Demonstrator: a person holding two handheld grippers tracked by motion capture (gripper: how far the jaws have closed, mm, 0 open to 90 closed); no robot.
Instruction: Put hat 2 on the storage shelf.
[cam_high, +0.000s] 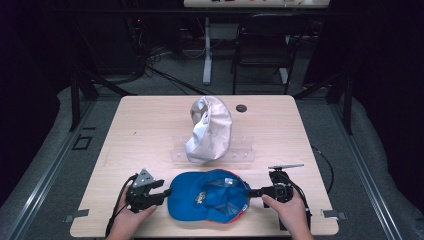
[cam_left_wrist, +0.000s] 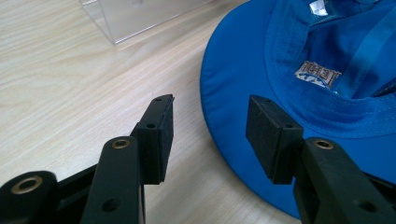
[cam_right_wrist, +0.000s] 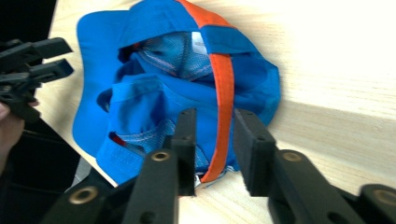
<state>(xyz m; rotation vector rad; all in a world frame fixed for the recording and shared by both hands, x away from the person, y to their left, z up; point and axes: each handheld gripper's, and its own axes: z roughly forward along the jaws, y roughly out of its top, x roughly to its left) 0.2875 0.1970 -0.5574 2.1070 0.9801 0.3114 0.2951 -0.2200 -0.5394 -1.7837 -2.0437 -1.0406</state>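
Near the front table edge lies the blue fabric cap with an orange band (cam_high: 207, 196), upside down. Left gripper (cam_high: 166, 193) gapes at its brim; right gripper (cam_high: 252, 192), parted, straddles the back edge without pinching. Both point level, inward. Closing off-centre could drag the cap.

Room: we see a dark space, black at both sides and brightest over the table (cam_high: 150, 125).
Table: ours is light wood with rounded corners and a small round dark grommet (cam_high: 241, 108) near its far edge.
Floor: grey, with loose cables (cam_high: 165, 75) trailing behind the table.
Furniture: a black chair (cam_high: 262, 47) and a white table leg (cam_high: 207, 50) stand beyond.
Frame: black struts (cam_high: 75, 100) flank the table.
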